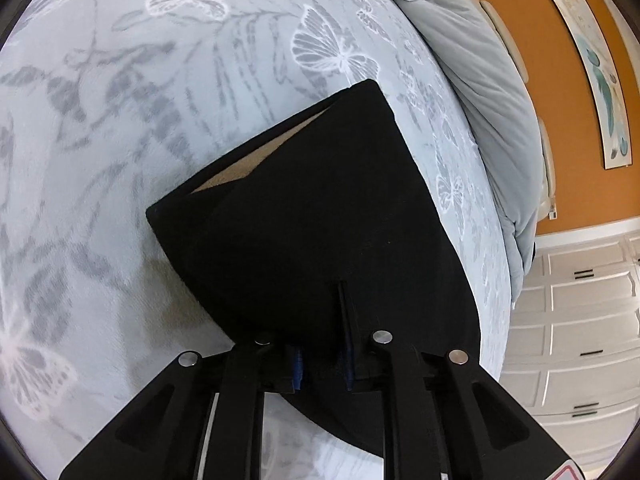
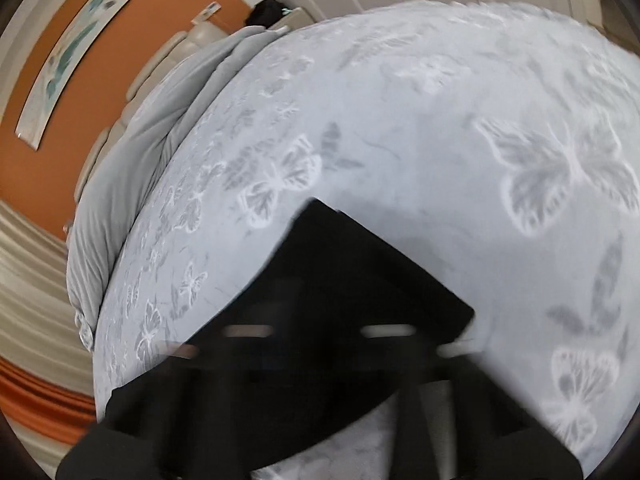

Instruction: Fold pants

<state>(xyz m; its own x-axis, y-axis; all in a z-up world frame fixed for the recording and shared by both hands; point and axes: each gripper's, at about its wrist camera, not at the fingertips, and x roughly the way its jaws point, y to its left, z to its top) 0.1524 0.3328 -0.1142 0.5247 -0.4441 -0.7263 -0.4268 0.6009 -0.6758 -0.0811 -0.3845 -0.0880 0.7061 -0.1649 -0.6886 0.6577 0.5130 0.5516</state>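
Black pants (image 1: 320, 216) lie on a pale blue bed cover (image 1: 160, 100) with a butterfly print. In the left wrist view the cloth is folded over, and a tan lining shows at its far edge. My left gripper (image 1: 322, 364) is shut on the near edge of the pants, with the cloth pinched between its blue-padded fingers. In the right wrist view the pants (image 2: 340, 288) are a dark, blurred shape. My right gripper (image 2: 320, 360) sits at their near edge, smeared by motion blur, and its jaws cannot be made out.
A grey duvet (image 1: 488, 92) is bunched along the bed's far side below an orange wall with a framed picture (image 1: 600, 80). White drawers (image 1: 580, 320) stand beyond the bed edge. The duvet (image 2: 152, 140) and picture (image 2: 68, 60) also show in the right wrist view.
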